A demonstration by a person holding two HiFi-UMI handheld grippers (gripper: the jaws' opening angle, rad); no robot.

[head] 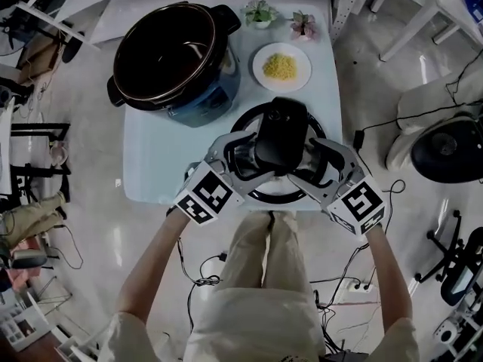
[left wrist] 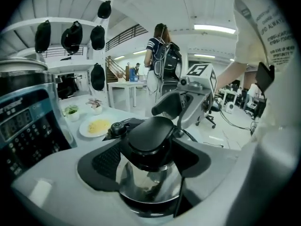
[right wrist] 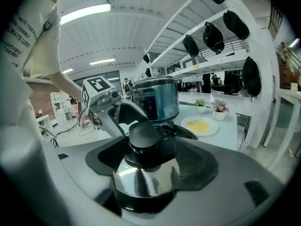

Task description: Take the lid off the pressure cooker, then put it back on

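Lid [head: 260, 114] is off the cooker [head: 177, 59] and sits on the table [head: 158, 157] at the near edge, centre of the head view. The cooker is open, upper left of that frame, well apart from the lid.

My left gripper [head: 243, 157] and right gripper [head: 317, 161] flank the lid from lower left and lower right. Both sets of jaws stand wide apart. The black handle [left wrist: 153, 135] is between the jaws in both gripper views, with a gap on each side, so the pads aren't pressing on it. The steel dome shows below the handle [right wrist: 145, 138].

Behind the lid is a plate [head: 266, 53] of yellow food. Two small potted plants [head: 259, 12] [head: 303, 23] are at the far edge.
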